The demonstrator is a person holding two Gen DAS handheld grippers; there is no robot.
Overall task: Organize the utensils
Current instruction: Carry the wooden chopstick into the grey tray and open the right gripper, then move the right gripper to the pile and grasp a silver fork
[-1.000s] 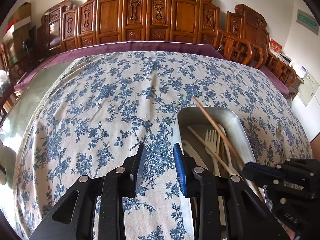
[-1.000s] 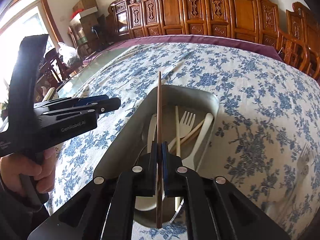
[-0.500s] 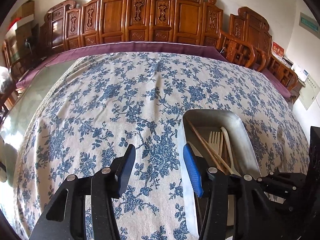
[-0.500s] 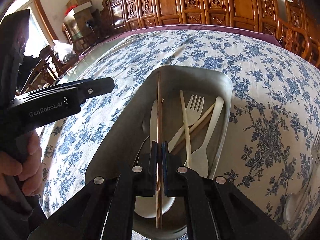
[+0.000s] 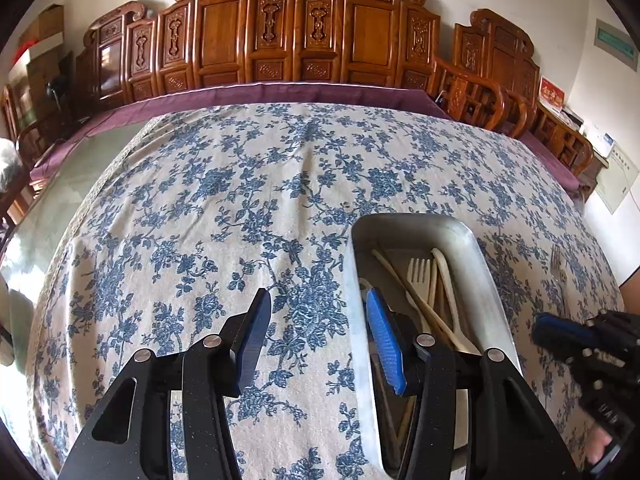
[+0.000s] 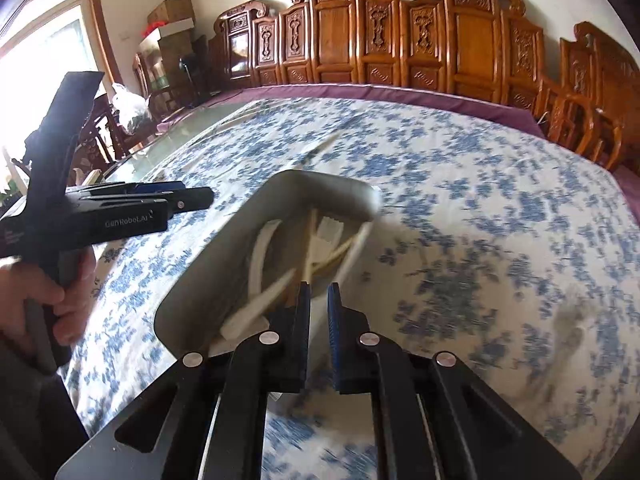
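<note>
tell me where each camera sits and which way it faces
Left wrist: on the left tool, angled down over the floral tablecloth toward carved wooden chairs; its open fingers and the right tool show.
Right wrist: on the right tool, jaws opening and empty, looking down over the metal tray; the left tool and a hand show at left.
Shared: the metal tray of pale utensils, tablecloth, chairs.

Both wrist views look steeply down, sharing the tray (image 5: 476, 256).
</note>
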